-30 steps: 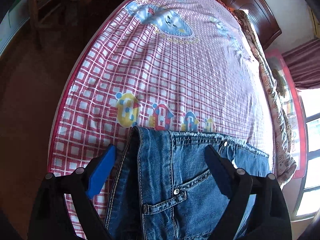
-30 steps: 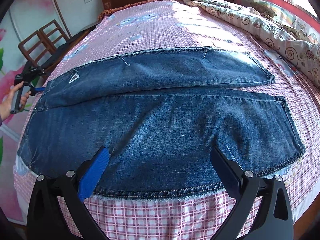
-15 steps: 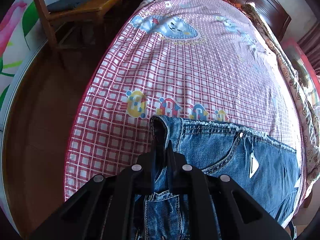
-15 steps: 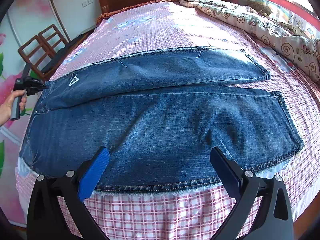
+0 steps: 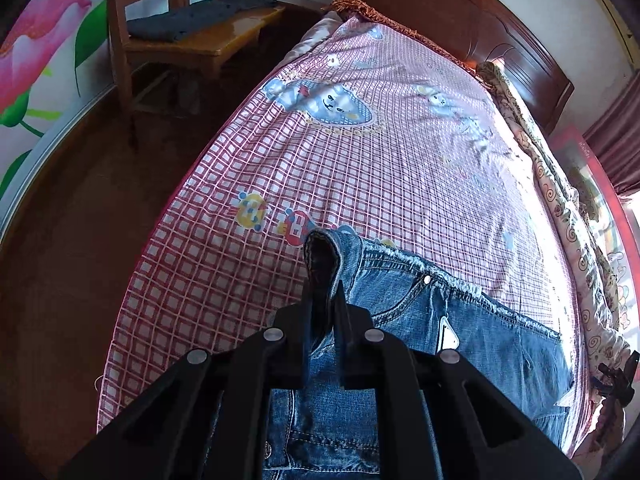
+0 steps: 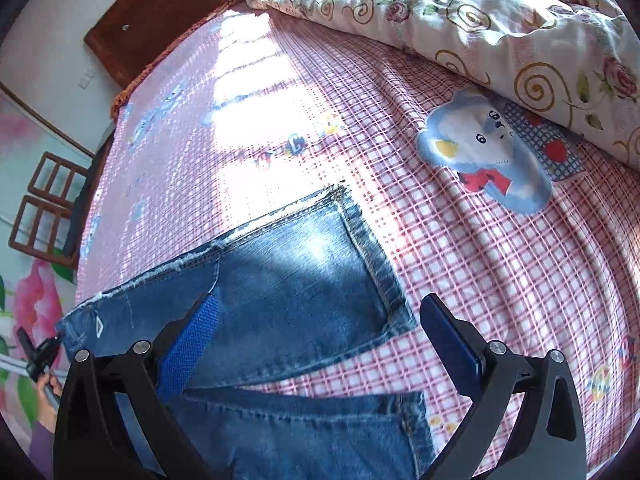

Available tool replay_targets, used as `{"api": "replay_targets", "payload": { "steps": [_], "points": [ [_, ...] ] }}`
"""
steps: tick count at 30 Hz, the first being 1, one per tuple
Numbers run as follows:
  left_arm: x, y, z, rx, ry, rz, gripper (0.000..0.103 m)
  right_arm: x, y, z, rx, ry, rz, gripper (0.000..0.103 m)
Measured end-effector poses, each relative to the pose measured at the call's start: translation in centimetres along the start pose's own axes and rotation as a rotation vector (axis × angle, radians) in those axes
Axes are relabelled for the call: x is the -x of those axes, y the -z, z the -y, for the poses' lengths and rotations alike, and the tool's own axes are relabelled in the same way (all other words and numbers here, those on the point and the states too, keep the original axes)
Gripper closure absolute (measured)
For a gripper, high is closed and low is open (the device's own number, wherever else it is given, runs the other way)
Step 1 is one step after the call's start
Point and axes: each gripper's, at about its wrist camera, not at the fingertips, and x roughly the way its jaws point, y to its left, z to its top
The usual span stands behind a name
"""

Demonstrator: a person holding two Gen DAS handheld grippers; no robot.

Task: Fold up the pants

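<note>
Blue jeans (image 5: pixel 460 336) lie spread on a pink checked bedsheet (image 5: pixel 360 168). My left gripper (image 5: pixel 322 300) is shut on the waistband corner (image 5: pixel 322 256), which stands up pinched between the jaws. In the right wrist view the two leg ends (image 6: pixel 304 280) lie flat, the far leg's hem (image 6: pixel 376 256) ahead and the near leg (image 6: pixel 304 432) under the gripper. My right gripper (image 6: pixel 320 344) is open above the leg ends, its left blue pad (image 6: pixel 188 352) over the denim and its right pad over the sheet.
A floral quilt (image 6: pixel 480 24) is bunched along the far side of the bed. A dark wooden headboard (image 5: pixel 460 20) stands at the bed's end. Wooden chairs (image 5: pixel 172 28) stand on the brown floor (image 5: pixel 80 220) beside the bed. The left gripper also shows far left in the right wrist view (image 6: pixel 38 354).
My left gripper has shut on the waistband corner and lifted it slightly. My right gripper has moved to the right along the legs to the leg ends, staying open.
</note>
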Motion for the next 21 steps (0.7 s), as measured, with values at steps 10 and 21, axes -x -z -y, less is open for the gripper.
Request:
{"api": "replay_targets", "payload": {
  "steps": [10,21],
  "points": [
    [-0.8,0.0,-0.1,0.009,-0.031,-0.011,0.095,-8.5,-7.2,-4.1,0.178,0.122,-0.124,0.041],
    [-0.3,0.1,-0.5,0.031,-0.003,0.041,0.095,-11.9,-6.4,-7.6,0.416,0.344,-0.150,0.085]
  ]
}}
